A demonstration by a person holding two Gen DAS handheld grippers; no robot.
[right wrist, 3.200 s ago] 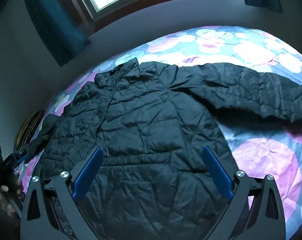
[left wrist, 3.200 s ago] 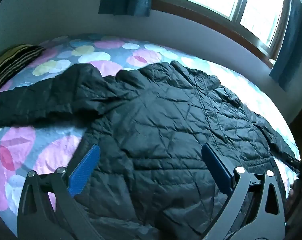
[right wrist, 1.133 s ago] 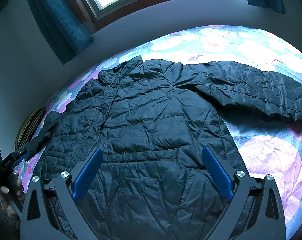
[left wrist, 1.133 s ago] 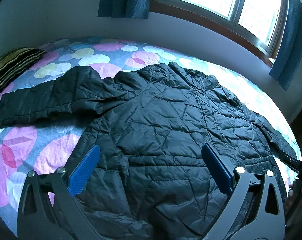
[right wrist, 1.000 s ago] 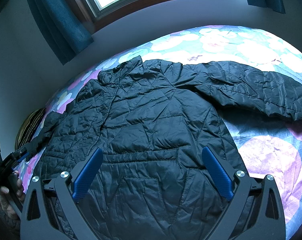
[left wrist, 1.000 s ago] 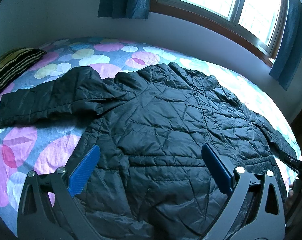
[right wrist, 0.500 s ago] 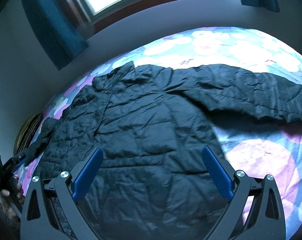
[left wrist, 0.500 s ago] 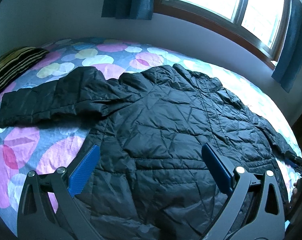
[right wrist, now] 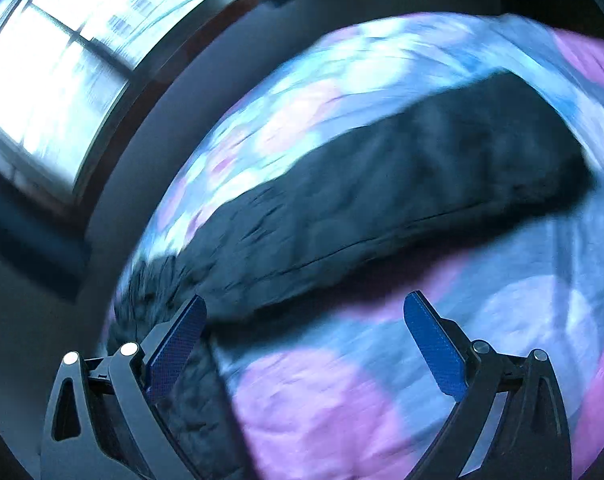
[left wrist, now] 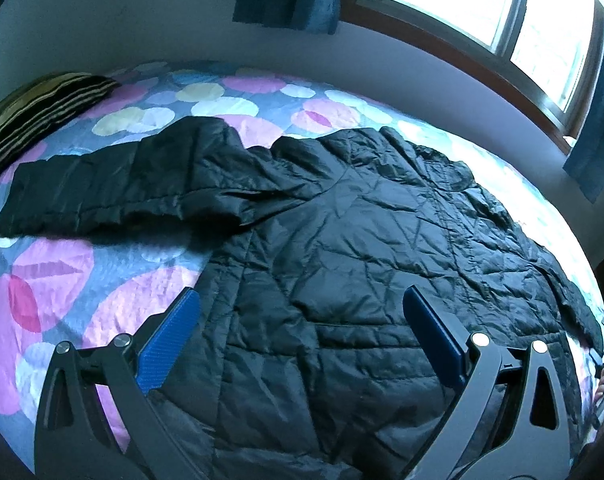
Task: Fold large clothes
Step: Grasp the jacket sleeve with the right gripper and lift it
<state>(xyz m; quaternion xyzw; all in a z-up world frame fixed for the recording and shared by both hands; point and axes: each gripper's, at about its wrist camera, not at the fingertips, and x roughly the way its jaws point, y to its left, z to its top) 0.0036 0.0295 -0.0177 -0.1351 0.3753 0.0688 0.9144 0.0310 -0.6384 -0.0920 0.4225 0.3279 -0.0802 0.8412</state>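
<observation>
Looking through the left wrist view, the black quilted puffer jacket (left wrist: 342, 248) lies spread flat on the bed's circle-patterned sheet (left wrist: 54, 280), one sleeve (left wrist: 114, 192) stretched sideways; the left tool (left wrist: 300, 332) hovers wide and empty above the hem. The right wrist view is blurred: the right tool (right wrist: 304, 332), also wide and empty, faces the other sleeve (right wrist: 402, 200). Folding appears unstarted; the next move likely calls for gripping that sleeve's cuff and carrying it across the body.

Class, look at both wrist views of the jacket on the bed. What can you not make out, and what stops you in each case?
- Jacket hem, left wrist view: hidden behind the left gripper and cut off by the bottom edge.
- Sleeve, right wrist view: stitching smeared by motion blur.
- Jacket's body, right wrist view: mostly out of frame at the left.
</observation>
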